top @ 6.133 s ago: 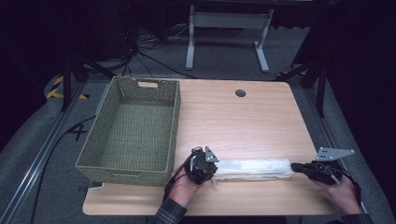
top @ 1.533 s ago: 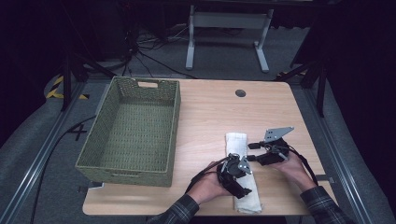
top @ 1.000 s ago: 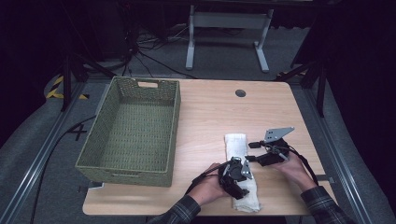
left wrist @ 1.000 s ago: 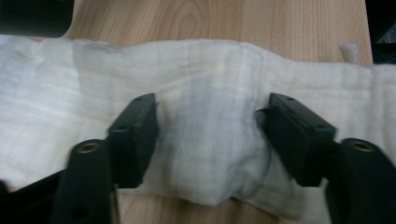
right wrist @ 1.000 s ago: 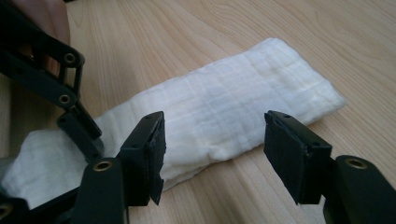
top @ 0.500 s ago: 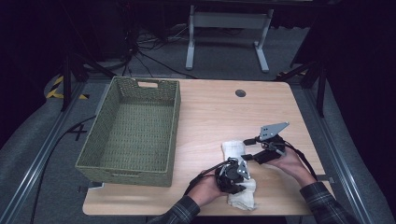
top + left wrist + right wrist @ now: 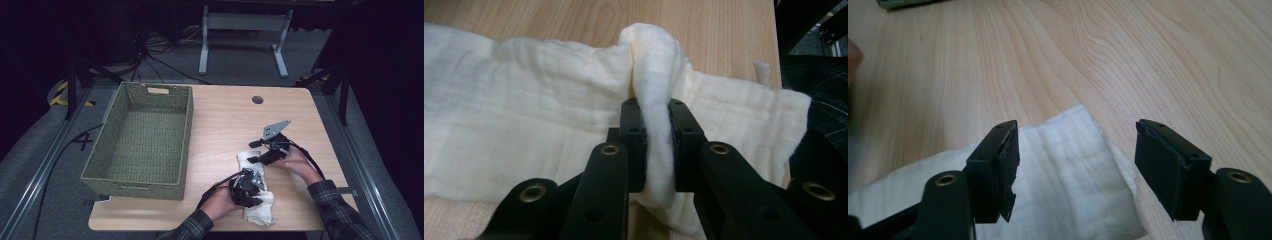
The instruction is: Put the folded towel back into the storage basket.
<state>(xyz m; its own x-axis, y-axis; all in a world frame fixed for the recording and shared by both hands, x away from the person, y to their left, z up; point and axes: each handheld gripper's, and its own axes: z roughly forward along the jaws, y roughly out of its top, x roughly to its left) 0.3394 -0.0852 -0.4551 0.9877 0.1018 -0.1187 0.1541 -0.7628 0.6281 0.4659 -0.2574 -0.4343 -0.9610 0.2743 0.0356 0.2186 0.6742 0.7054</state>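
While the left gripper (image 7: 656,145) stays clamped on a pinched fold of the cream folded cloth (image 7: 252,186), now dragged inward, the right gripper (image 7: 1075,165) gapes apart over its corner.

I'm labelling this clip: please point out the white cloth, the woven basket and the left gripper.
white cloth (image 7: 514,125): left gripper view, flat spread part.
woven basket (image 7: 142,136): high view, inside floor.
left gripper (image 7: 656,142): left gripper view, between fingertips.
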